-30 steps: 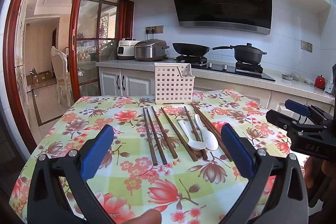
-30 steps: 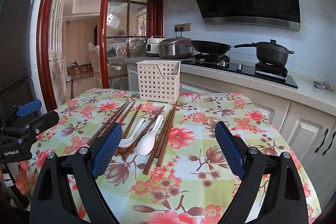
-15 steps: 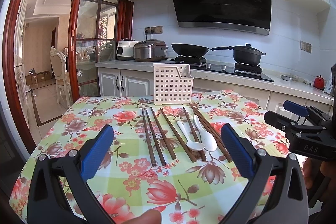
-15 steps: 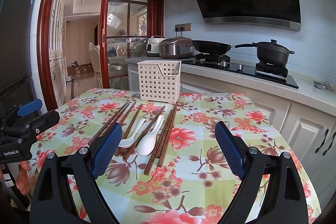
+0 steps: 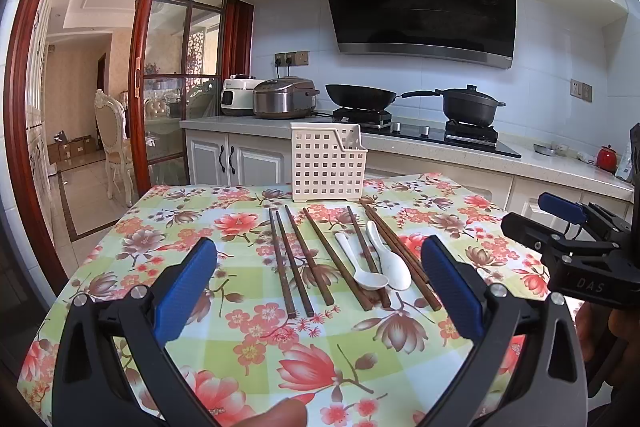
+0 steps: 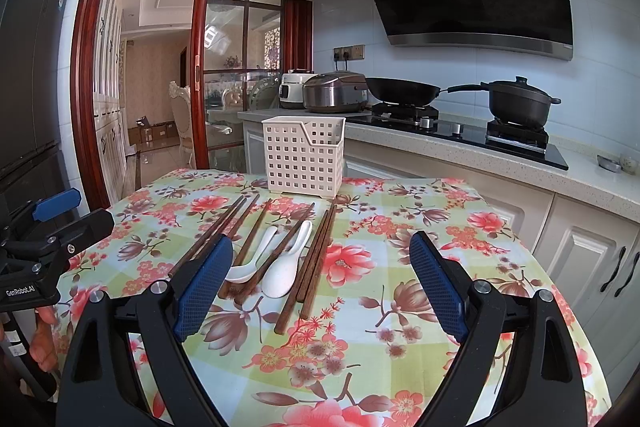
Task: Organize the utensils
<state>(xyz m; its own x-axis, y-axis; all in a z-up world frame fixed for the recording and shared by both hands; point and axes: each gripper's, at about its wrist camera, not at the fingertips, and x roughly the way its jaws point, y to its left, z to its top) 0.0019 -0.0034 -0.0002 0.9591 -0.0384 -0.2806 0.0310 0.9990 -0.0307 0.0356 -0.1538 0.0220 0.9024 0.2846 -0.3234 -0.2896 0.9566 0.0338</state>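
Dark wooden chopsticks (image 5: 298,263) lie fanned on the floral tabletop (image 5: 160,227), with two white ceramic spoons (image 5: 390,255) resting among and partly over them, just in front of the white perforated utensil basket (image 5: 327,163). The chopsticks look light, stiff and thin, so they would likely roll or slip unless pinched near mid-length. The spoons seem glazed, slick and breakable; the handle is the safer hold. The left gripper (image 5: 320,291) and right gripper (image 6: 320,283) hover above the near edge, jaws spread wide, holding nothing.
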